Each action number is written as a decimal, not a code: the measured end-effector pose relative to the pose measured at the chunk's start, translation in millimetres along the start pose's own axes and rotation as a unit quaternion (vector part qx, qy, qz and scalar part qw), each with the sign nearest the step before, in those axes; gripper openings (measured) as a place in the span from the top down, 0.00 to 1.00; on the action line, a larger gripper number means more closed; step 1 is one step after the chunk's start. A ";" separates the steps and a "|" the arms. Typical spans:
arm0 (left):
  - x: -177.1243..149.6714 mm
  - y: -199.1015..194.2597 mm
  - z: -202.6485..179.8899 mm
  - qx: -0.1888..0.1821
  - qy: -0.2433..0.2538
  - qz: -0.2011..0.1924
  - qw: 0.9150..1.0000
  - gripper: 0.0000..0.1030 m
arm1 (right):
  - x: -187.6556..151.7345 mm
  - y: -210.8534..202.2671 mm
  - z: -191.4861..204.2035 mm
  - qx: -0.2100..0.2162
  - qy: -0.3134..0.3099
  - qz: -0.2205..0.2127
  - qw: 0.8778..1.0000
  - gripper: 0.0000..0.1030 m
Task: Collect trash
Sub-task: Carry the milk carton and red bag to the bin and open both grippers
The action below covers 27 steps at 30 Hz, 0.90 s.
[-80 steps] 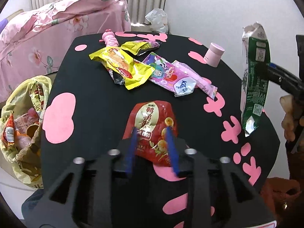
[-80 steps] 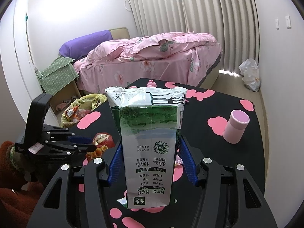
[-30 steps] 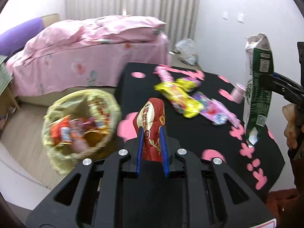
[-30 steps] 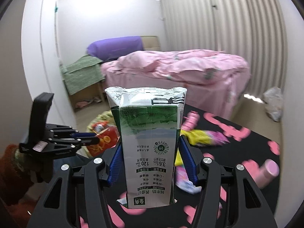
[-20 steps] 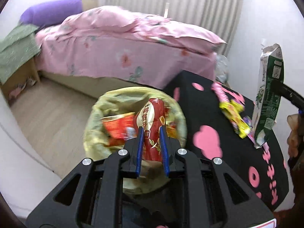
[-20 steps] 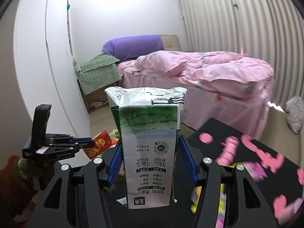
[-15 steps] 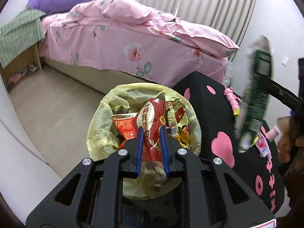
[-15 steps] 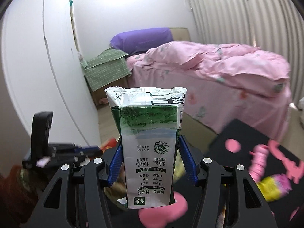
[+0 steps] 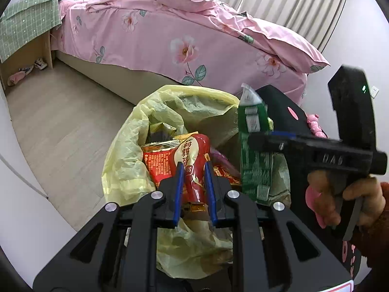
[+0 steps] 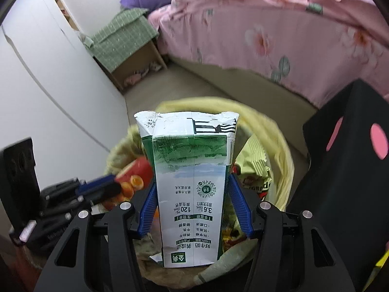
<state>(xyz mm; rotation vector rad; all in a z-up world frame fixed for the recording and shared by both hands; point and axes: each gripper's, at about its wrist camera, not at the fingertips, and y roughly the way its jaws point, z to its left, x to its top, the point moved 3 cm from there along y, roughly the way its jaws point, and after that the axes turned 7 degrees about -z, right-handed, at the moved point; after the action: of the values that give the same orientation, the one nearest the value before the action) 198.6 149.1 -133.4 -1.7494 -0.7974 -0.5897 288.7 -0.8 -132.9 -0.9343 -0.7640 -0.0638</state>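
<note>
1. The left claw [image 9: 193,170] is clamped tight on a red snack packet [image 9: 192,160], its blue fingers [image 9: 179,189] pressing both sides, and it holds the packet over the mouth of the yellow trash bag [image 9: 126,155].
2. The right claw [image 10: 193,194] grips a green and white milk carton [image 10: 192,185] across its width, a blue finger on each flank, the carton upside down with its torn end pointing away from the claw.
3. From the left wrist view the carton [image 9: 255,150] hangs over the right-hand rim of the bag, with the right claw [image 9: 274,138] and the person's hand [image 9: 340,194] on its handle beside it.
4. The bag stands open on the wooden floor [image 9: 53,126], close against the corner of the black worktop [image 10: 345,170] with its pink spots.
5. Inside the bag lie other wrappers, among them a red and gold packet [image 9: 158,155] and a pale yellow-green wrapper [image 10: 252,163].
6. Behind it all is a bed [image 9: 170,36] under a pink floral cover, and a small wooden stand draped in a green checked cloth [image 9: 22,24].
7. From the right wrist view the red packet [image 10: 136,172] shows blurred at the tip of the left claw [image 10: 107,185].
</note>
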 end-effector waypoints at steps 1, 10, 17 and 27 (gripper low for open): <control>0.1 2.8 1.7 0.000 -0.001 0.001 1.000 0.84 | -0.7 2.5 -3.7 0.004 0.012 0.003 1.000 0.48; 1.6 10.9 0.9 -0.023 -0.016 0.005 1.000 0.77 | 4.8 -0.4 -4.0 0.010 0.022 0.006 1.000 0.48; 4.9 -25.0 14.7 -0.037 -0.091 -0.018 0.995 0.44 | 10.4 -37.2 4.6 0.019 0.026 -0.039 0.999 0.43; 2.3 -45.0 -38.0 0.012 -0.019 -0.019 1.000 0.27 | -20.7 -158.5 -4.2 -0.055 -0.060 -0.102 0.992 0.43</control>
<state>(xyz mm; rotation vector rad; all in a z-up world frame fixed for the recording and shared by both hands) 165.9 122.5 -92.3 -1.7315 -0.8631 -0.5723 217.9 -106.5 -36.1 -0.9677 -0.9731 -0.2324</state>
